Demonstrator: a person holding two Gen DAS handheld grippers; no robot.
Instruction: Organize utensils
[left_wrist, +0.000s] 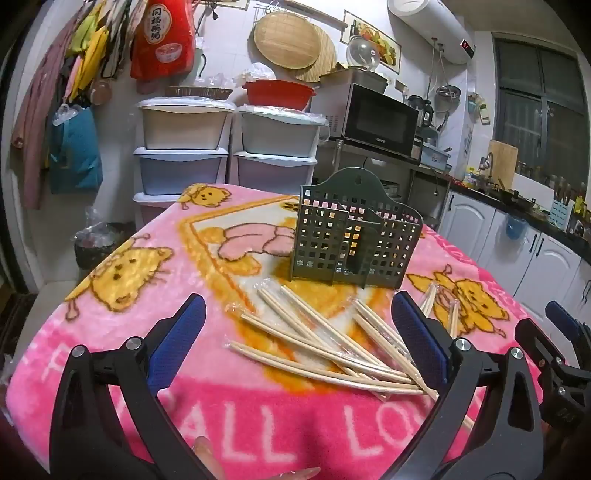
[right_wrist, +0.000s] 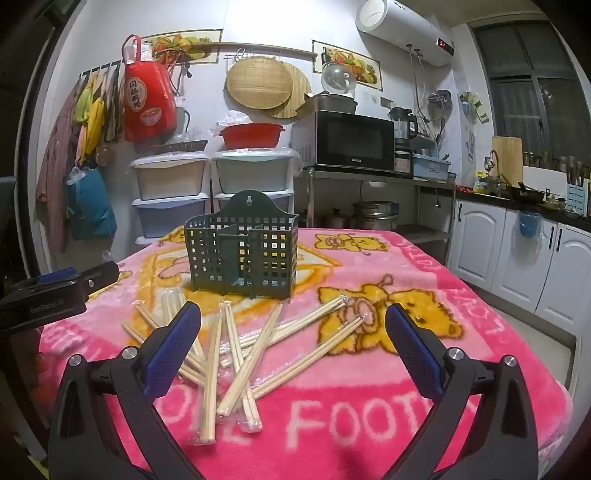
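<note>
A dark green perforated utensil holder (left_wrist: 356, 236) with compartments stands upright on the pink blanket-covered table (left_wrist: 147, 295); it also shows in the right wrist view (right_wrist: 242, 256). Several pairs of wooden chopsticks in clear wrappers (left_wrist: 325, 343) lie scattered in front of it, also seen in the right wrist view (right_wrist: 236, 350). My left gripper (left_wrist: 299, 314) is open and empty, above the table just short of the chopsticks. My right gripper (right_wrist: 293, 321) is open and empty over the pile. The right gripper shows at the left view's right edge (left_wrist: 554, 343), the left one at the right view's left edge (right_wrist: 55, 291).
Stacked plastic drawers (left_wrist: 184, 147) with a red basin (left_wrist: 279, 92) stand behind the table. A microwave (left_wrist: 380, 118) sits on a metal rack. White cabinets and a cluttered counter (right_wrist: 517, 236) run along the right. A bin (left_wrist: 98, 243) stands at the table's far left.
</note>
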